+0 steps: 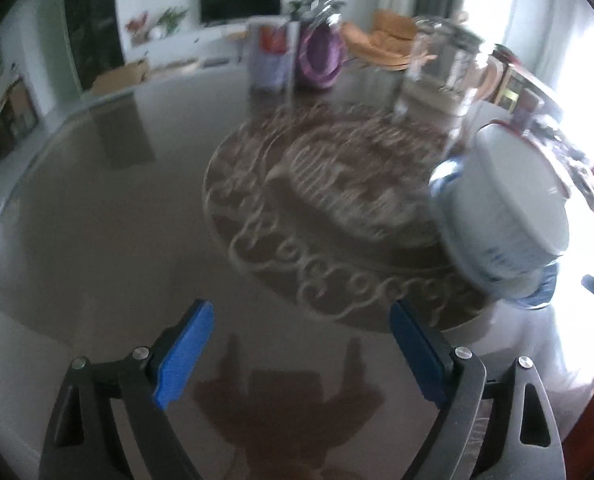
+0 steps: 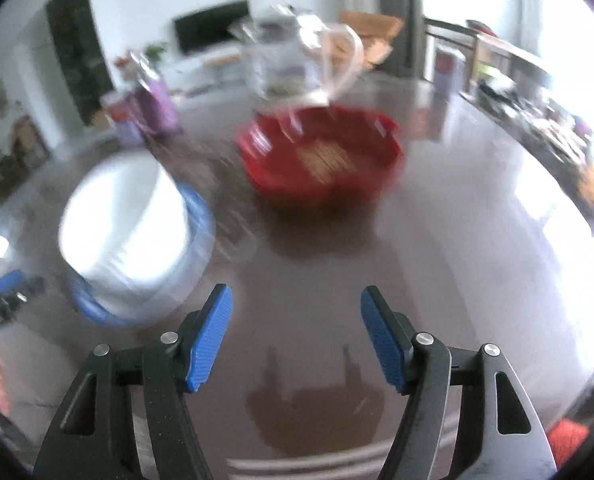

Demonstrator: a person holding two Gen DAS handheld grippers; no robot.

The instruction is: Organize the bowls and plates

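**Desk:** Blue pads, both sets spread wide with nothing between them. What are we looking at?

**Photographer:** Two hand-held grippers over a dark, glossy counter [image 2: 477,208]. The left gripper [image 1: 301,360] and the right gripper [image 2: 295,336] each have their fingers well apart and empty; only their own reflections sit below them.

**Desk:** Where are the dishes?

**Photographer:** A stack of white bowls [image 1: 509,216] with blue patterning, upturned, lies at three o'clock from the left gripper, on the edge of a scroll-patterned round centrepiece [image 1: 297,208]. From the right wrist the same stack [image 2: 133,236] is at ten o'clock. A red basket [image 2: 321,156] stands at twelve o'clock from the right gripper, with a clear glass pitcher [image 2: 297,64] just behind it. Everything is motion-blurred.

**Desk:** The step in hand?

**Photographer:** My reading: an approach to the stack, which sits between the two grippers, untouched. Done well, each would come in from its own side and close on the rim low enough that the whole stack lifts together, keeping it level. The glazed surfaces look slippery, and the pitcher stands near, so a slow, steady path seems wise.
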